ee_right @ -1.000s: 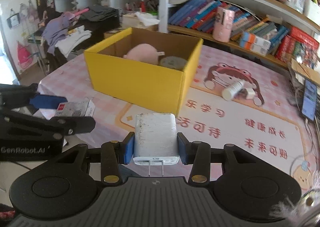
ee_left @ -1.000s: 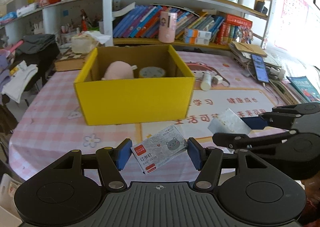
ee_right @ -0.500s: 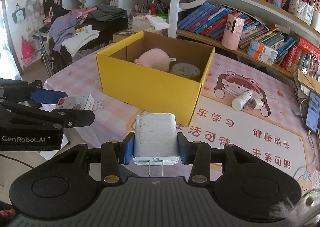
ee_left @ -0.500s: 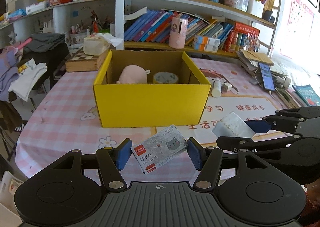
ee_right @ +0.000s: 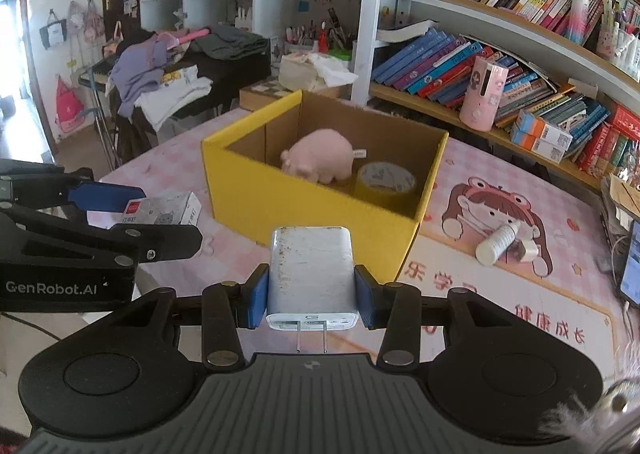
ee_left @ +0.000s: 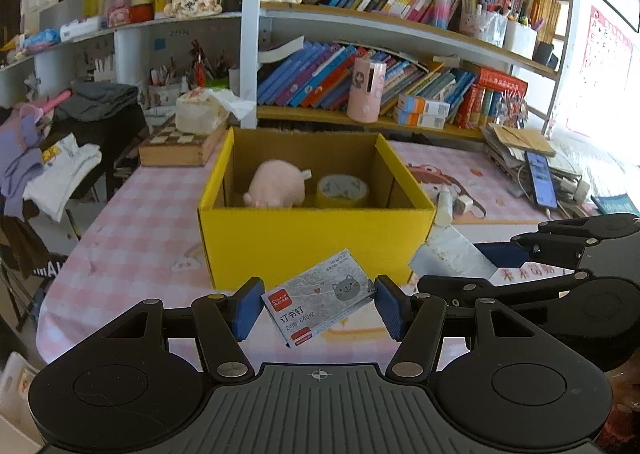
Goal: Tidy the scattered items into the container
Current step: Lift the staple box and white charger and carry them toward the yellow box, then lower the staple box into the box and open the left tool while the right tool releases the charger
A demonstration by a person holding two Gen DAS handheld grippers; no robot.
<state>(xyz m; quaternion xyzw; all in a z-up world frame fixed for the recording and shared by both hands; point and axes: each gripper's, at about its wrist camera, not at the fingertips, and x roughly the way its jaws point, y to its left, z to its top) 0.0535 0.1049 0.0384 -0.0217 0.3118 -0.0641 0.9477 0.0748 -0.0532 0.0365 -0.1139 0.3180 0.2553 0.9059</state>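
A yellow cardboard box [ee_left: 312, 242] stands open on the table and holds a pink plush pig [ee_left: 276, 190] and a roll of yellow tape [ee_left: 342, 192]. My left gripper [ee_left: 316, 304] is shut on a small staples box [ee_left: 320, 296], held in the air in front of the yellow box. My right gripper [ee_right: 310, 294] is shut on a white charger plug [ee_right: 310, 274], prongs toward the camera, also before the yellow box [ee_right: 312, 210]. The right gripper with the charger [ee_left: 448, 258] shows in the left wrist view. The left gripper with the staples box [ee_right: 164, 210] shows in the right wrist view.
A white bottle [ee_right: 500, 244] and a small white item [ee_right: 526, 250] lie on the printed mat right of the box. A phone [ee_left: 540, 178] and papers lie at the far right. Bookshelves [ee_left: 400, 66] stand behind the table. A wooden box [ee_left: 180, 148] sits at the back left.
Both grippers have risen and drawn back a little with their loads. The yellow box now sits lower and more central in both views, with more of its inside showing.
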